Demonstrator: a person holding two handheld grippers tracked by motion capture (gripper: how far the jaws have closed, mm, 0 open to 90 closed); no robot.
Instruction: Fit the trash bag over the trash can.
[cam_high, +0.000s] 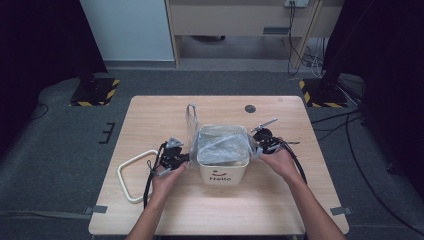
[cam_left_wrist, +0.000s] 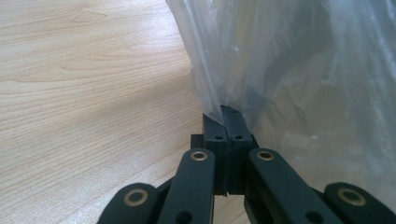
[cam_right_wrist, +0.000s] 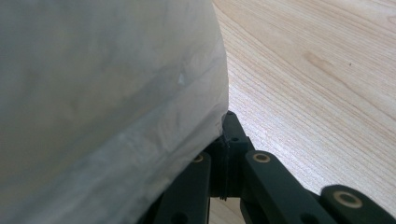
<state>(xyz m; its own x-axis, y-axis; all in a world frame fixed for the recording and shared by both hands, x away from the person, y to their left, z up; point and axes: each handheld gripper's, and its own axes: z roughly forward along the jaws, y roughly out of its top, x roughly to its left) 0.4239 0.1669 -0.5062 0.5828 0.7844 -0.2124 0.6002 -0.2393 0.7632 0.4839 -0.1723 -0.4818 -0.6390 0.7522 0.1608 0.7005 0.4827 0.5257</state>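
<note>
The person's forearms reach in from the near edge of the desk (cam_high: 260, 205). A white bin (cam_high: 223, 169) marked "Hello" stands upright mid-desk, opening upward, lined with a clear plastic bag (cam_high: 222, 145) draped over its rim. The left tongs (cam_left_wrist: 227, 123) are closed, pinching the bag's film at the bin's left side; the right tongs (cam_right_wrist: 227, 133) are likewise closed on film at the right. A white rectangular frame (cam_high: 134, 175) lies flat to the left.
</note>
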